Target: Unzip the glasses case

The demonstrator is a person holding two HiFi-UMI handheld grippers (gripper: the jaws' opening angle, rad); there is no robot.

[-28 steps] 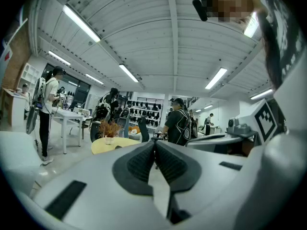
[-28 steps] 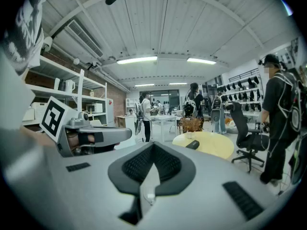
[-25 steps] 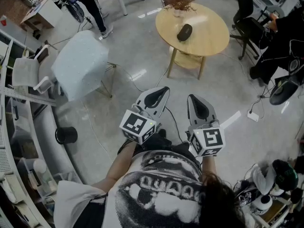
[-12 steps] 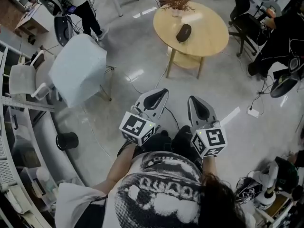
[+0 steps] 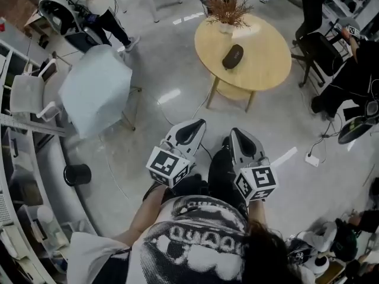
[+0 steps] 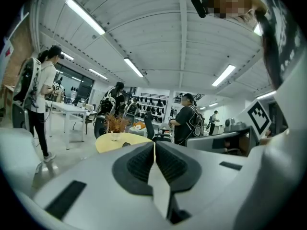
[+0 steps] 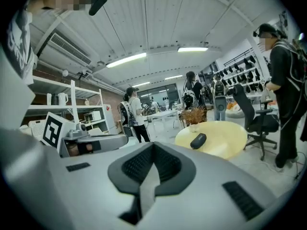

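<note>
A dark oval glasses case (image 5: 233, 56) lies on a round yellow table (image 5: 266, 52) well ahead of me; it also shows small in the right gripper view as the case (image 7: 197, 140). My left gripper (image 5: 195, 123) and right gripper (image 5: 235, 132) are held side by side close to my body, far short of the table. Both have their jaws pressed together with nothing between them. In the left gripper view the table (image 6: 117, 141) shows past the gripper (image 6: 154, 143); the case is hard to make out there. The right gripper (image 7: 152, 146) points toward the table (image 7: 220, 138).
A dried plant in a vase (image 5: 226, 10) stands at the table's far edge. A pale chair (image 5: 95, 90) is at the left, a black bin (image 5: 77, 174) near it. Cables (image 5: 308, 152) run on the floor at right. Several people stand around, and an office chair (image 7: 256, 119) is beside the table.
Both grippers have come down a little and shifted across the floor view. The table and case now sit slightly further right in the head view. Jaws stay shut.
</note>
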